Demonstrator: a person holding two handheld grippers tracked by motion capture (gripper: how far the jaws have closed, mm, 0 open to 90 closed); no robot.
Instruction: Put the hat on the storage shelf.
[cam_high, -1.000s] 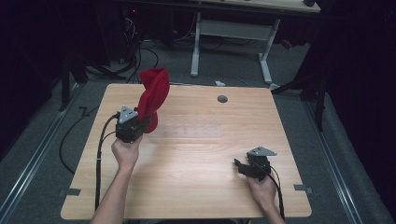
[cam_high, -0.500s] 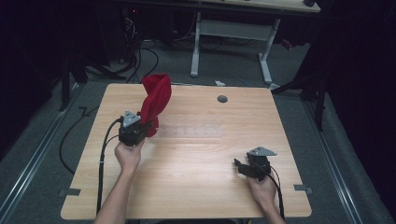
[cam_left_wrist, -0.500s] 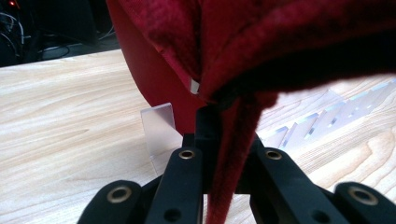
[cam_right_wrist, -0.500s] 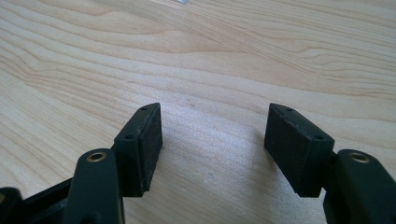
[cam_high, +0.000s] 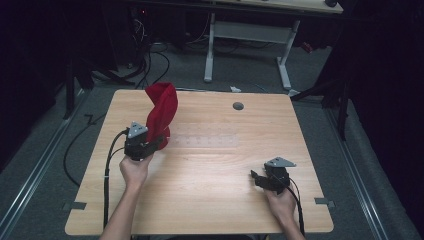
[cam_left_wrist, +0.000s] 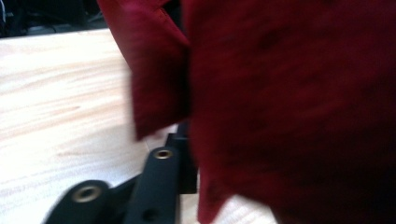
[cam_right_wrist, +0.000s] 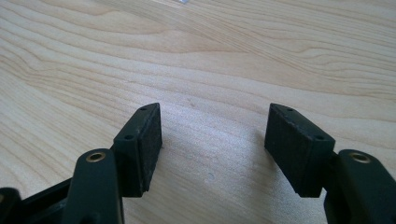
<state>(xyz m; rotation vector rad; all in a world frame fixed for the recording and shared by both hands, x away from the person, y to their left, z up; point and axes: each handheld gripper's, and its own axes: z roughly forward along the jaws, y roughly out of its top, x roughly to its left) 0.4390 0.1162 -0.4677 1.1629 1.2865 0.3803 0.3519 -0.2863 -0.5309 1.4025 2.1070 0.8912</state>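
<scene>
High view, cloth: red cloth (cam_high: 162, 112) stands draped at the bench's (cam_high: 210, 200) ten o'clock.
Left gripper (cam_high: 150, 145): fingers just parted, cloth slipping free.
Right gripper (cam_high: 260, 179): fingers apart, idle.

I see a deep red cloth (cam_high: 161, 112), black grippers, and a pale wood-grain table (cam_high: 210, 195).

Item count: bench scene

One red cloth (cam_high: 161, 113) at the left gripper (cam_high: 159, 141); two grippers, the right gripper (cam_high: 256, 178) with nothing between its pads; one bench (cam_high: 210, 200); one grommet hole (cam_high: 238, 106) beyond both.
</scene>
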